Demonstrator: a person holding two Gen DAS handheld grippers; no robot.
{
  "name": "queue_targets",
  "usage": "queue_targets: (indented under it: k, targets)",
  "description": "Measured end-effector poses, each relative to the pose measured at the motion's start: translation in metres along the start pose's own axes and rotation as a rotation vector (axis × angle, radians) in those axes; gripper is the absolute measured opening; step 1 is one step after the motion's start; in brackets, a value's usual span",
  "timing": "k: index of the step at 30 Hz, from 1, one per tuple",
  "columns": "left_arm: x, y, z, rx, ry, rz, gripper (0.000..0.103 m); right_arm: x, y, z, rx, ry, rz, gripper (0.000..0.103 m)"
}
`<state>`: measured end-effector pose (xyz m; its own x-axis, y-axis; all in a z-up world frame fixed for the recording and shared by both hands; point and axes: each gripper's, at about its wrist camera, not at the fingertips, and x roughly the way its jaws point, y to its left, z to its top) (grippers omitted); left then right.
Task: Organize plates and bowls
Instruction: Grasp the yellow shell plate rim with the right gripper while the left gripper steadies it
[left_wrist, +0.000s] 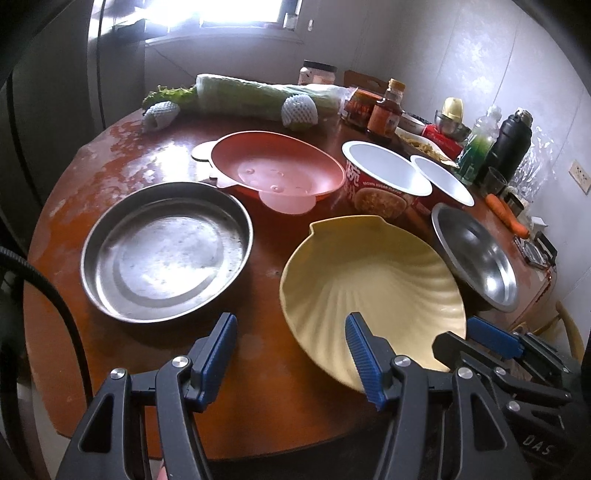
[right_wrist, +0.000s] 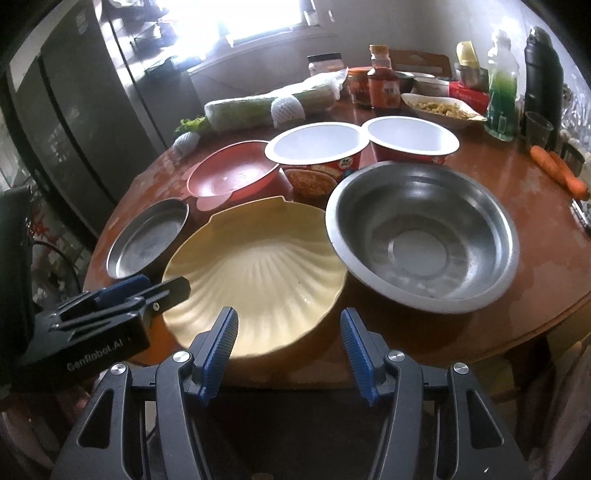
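Observation:
A yellow shell-shaped plate lies at the near edge of the round wooden table. To its left is a flat steel pan, to its right a steel bowl. Behind them stand a pink plastic bowl and two red paper bowls. My left gripper hovers open at the plate's near-left rim. My right gripper hovers open over its near rim. Neither holds anything.
Along the back of the table lie a wrapped cabbage, sauce bottles, a dish of food, a green bottle and a black flask. Carrots lie far right. A fridge stands at the left.

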<state>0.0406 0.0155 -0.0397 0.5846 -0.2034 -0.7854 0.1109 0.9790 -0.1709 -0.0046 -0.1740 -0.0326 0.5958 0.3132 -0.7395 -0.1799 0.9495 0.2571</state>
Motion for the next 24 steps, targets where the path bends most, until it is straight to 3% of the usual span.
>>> queue_targets:
  k: [11, 13, 15, 24]
  targets:
    - [0.014, -0.008, 0.003, 0.021, -0.003, 0.001, 0.059, 0.020, -0.003, 0.006, -0.002, 0.003, -0.003, 0.055]
    - [0.015, -0.009, 0.002, 0.021, -0.011, -0.001, 0.056, 0.023, -0.002, 0.006, -0.017, -0.005, -0.012, 0.051]
    - [0.016, -0.010, 0.002, 0.026, -0.016, -0.002, 0.044, 0.027, 0.000, 0.006, -0.036, -0.007, -0.015, 0.041]
    - [0.013, -0.002, 0.002, 0.005, -0.022, -0.004, 0.034, 0.029, 0.007, 0.003, -0.095, -0.017, -0.036, 0.038]
